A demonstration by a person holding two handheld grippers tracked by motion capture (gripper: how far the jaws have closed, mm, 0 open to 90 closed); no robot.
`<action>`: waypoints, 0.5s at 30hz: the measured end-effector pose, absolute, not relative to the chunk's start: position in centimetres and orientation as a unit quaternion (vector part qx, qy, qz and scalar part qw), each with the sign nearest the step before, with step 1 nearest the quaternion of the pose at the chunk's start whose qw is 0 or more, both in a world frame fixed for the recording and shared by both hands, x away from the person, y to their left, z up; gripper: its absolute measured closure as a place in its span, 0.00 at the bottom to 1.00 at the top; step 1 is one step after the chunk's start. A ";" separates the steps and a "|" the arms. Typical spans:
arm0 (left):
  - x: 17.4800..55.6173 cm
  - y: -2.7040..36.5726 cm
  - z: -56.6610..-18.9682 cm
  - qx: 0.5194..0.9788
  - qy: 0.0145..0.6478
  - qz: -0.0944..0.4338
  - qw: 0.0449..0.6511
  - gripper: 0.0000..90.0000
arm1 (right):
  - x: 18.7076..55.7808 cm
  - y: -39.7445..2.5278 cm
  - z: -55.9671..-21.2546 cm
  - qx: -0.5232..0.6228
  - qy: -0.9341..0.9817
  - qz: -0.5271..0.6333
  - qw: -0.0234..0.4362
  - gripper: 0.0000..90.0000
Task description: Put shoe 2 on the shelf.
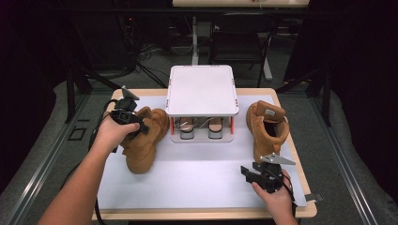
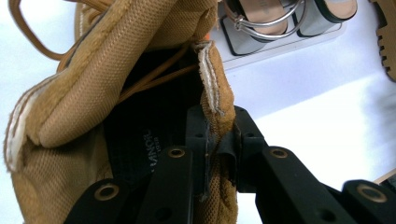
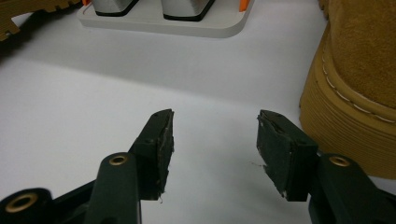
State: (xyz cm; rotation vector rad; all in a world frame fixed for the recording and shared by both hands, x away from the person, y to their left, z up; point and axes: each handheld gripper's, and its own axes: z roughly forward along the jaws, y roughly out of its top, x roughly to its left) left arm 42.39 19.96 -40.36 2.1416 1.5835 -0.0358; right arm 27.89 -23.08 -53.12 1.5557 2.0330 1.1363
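Observation:
A tan suede boot (image 1: 142, 143) lies tilted on the white mat at the left. My left gripper (image 1: 140, 125) is shut on the edge of its collar. In the left gripper view the jaws (image 2: 219, 149) pinch the collar's suede rim, with the boot's (image 2: 84, 93) dark lining and laces beside them. A matching tan boot (image 1: 266, 125) stands upright at the right. My right gripper (image 1: 247, 172) hovers in front of it, open and holding nothing. In the right gripper view that gripper (image 3: 215, 144) has white mat between its pads, and the boot's ribbed sole (image 3: 345, 116) is close on the right.
A white two-level shoe rack (image 1: 201, 89) stands at the back centre, with a pair of heeled sandals (image 1: 202, 127) on its lower shelf. The white mat (image 1: 197, 178) covers a wooden table; its front edge is near my hands. Dark floor and table legs lie beyond.

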 end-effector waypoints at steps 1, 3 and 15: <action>42.4 19.8 -40.4 0.781 0.578 -0.013 0.236 0.89 | 27.9 -23.0 -53.2 0.548 0.716 0.400 0.169 0.51; 42.4 19.6 -40.5 0.781 0.578 -0.015 0.235 0.89 | 27.9 -23.0 -53.2 0.546 0.718 0.397 0.170 0.51; 42.1 18.5 -41.4 0.792 0.568 -0.030 0.221 0.88 | 27.9 -23.1 -53.1 0.548 0.715 0.400 0.169 0.51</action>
